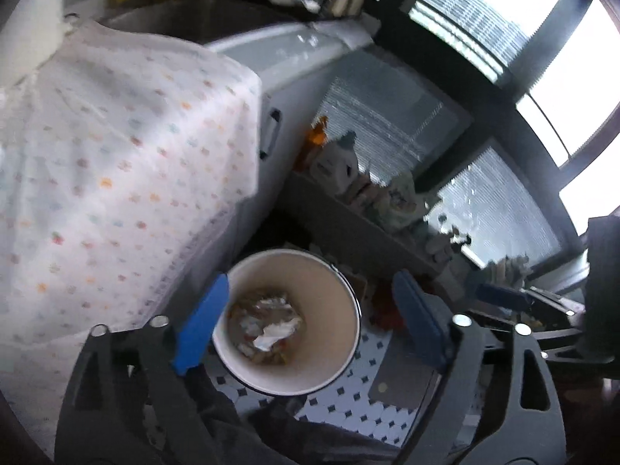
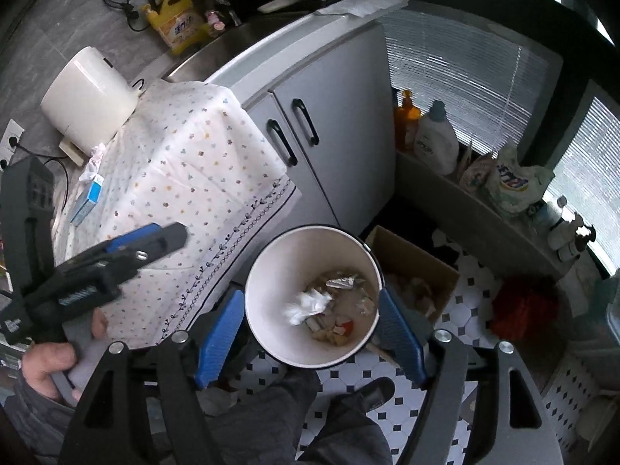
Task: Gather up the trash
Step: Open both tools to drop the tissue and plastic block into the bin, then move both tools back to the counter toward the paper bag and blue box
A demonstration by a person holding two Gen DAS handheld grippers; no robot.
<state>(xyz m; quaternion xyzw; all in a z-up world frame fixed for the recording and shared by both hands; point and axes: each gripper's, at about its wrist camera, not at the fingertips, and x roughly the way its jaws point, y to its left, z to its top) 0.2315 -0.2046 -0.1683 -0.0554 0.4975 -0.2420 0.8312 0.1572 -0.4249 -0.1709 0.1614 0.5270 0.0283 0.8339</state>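
White waste bin (image 2: 279, 333) sits directly below both spread, empty tools, left tool (image 1: 310, 325) and right tool (image 2: 310, 333), crumpled tissue (image 2: 308, 304) inside.

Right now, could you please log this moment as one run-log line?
left gripper: open, empty | right gripper: open, empty | bin: below both, crumpled tissue inside

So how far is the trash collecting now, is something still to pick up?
Done: the bin on the floor already holds a white tissue and scraps. In hand: nothing; the left gripper and right gripper both hover open above the bin. Left: on the cloth a crumpled wrapper and a blue box remain; whether the box is trash I cannot tell.
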